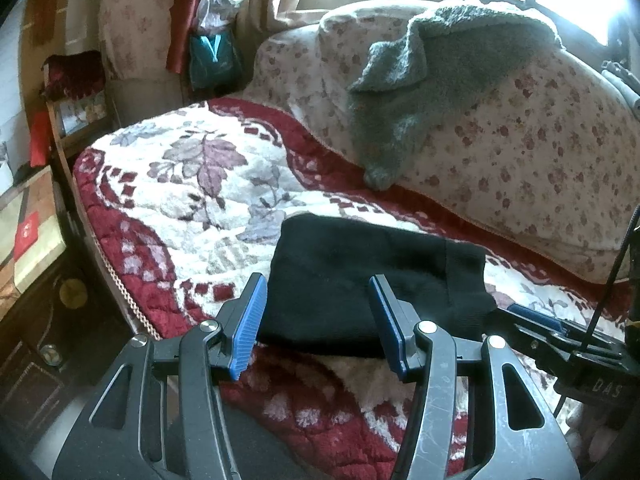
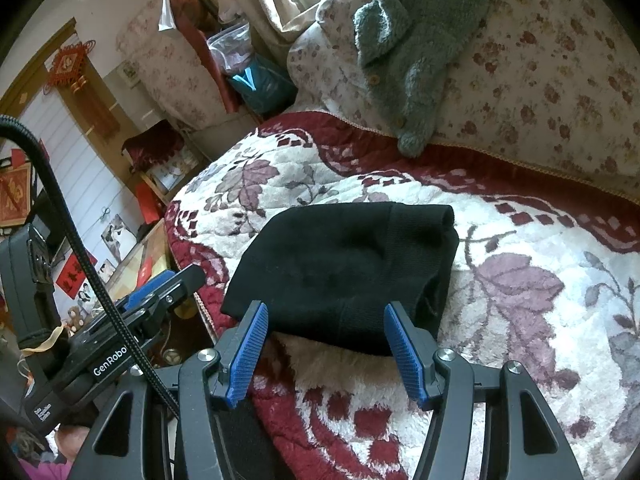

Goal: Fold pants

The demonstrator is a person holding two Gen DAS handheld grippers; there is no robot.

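Note:
The black pants (image 1: 360, 276) lie folded into a compact rectangle on the red and white floral blanket (image 1: 192, 184); they also show in the right wrist view (image 2: 344, 268). My left gripper (image 1: 316, 320) is open and empty, its blue pads hovering over the near edge of the pants. My right gripper (image 2: 326, 344) is open and empty, just at the near edge of the pants. The right gripper also shows at the right edge of the left wrist view (image 1: 532, 316), and the left gripper at the left of the right wrist view (image 2: 160, 288).
A grey fuzzy garment (image 1: 432, 76) is draped over the floral-covered backrest (image 1: 520, 152) behind the blanket. The seat's left edge (image 1: 112, 276) drops to dark furniture. A teal bag (image 1: 212, 56) hangs in the far corner.

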